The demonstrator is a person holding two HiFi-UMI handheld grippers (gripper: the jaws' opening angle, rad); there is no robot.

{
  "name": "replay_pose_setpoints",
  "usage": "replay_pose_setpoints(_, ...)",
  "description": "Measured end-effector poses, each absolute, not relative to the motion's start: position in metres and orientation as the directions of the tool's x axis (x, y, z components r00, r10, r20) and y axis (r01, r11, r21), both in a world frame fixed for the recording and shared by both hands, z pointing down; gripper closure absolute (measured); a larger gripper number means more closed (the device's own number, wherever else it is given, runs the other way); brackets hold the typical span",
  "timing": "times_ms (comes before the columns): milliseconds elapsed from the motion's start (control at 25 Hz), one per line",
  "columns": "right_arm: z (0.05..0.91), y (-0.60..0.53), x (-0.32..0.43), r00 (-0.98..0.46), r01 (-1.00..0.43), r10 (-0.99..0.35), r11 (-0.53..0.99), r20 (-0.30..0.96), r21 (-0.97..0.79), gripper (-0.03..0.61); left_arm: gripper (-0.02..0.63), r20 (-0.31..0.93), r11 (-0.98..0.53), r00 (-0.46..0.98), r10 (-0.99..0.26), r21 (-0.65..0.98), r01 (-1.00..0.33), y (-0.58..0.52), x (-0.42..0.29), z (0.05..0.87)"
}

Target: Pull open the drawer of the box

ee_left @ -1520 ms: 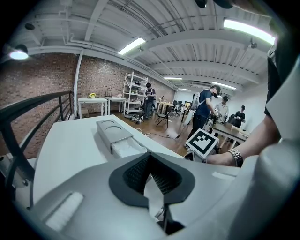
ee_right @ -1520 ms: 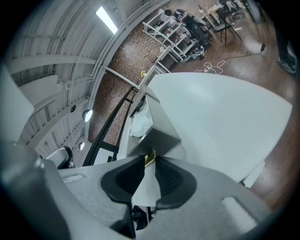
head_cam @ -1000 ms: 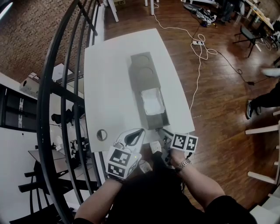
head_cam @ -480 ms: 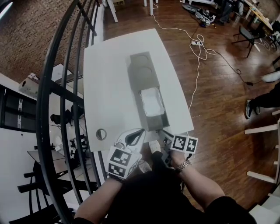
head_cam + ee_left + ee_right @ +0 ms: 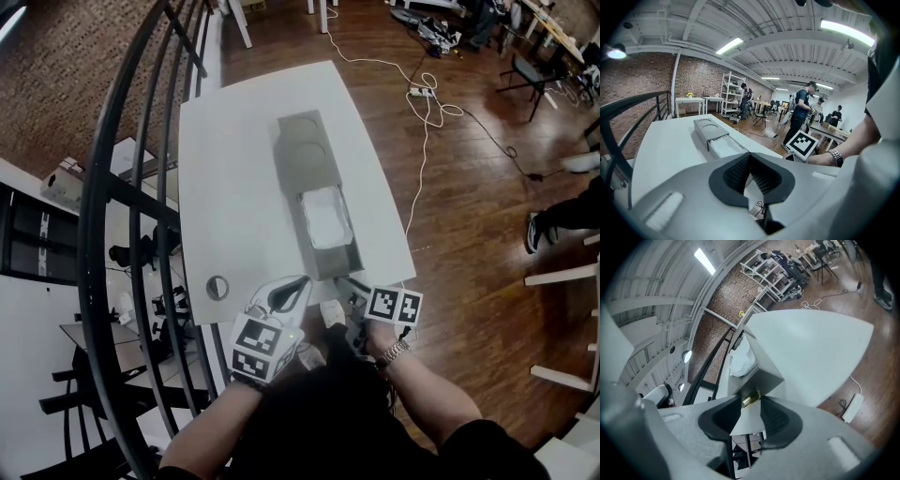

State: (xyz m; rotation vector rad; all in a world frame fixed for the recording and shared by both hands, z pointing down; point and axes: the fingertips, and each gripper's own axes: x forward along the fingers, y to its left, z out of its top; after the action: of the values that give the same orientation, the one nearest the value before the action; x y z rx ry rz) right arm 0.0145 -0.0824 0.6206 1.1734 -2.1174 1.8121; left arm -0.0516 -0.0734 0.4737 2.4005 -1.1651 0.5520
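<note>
at the front edge of the surface (image 5: 234, 169) the drawer (image 5: 328, 234) stands well out of the box (image 5: 302, 150), job done i judge, my right tool (image 5: 751, 405) opening around its brass knob (image 5: 751, 399), left tool (image 5: 749, 155) clenched empty.

Bright even ceiling strip lights (image 5: 729, 45), soft shadows, heavy fisheye bending at edges, dark vignetted corners

Head view looks steeply down; both gripper views face the box (image 5: 305, 155).
</note>
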Motion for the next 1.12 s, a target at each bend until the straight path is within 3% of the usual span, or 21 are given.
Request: replay_pose_setpoints(1120, 0.581, -0.064, 0.046, -0.592, -0.698, -0.586, 0.031, 0.553, -0.715, 0.463, 0.598, 0.438, -0.604, 0.612, -0.658, 0.178, -0.777, -0.045, -0.043, 0.45)
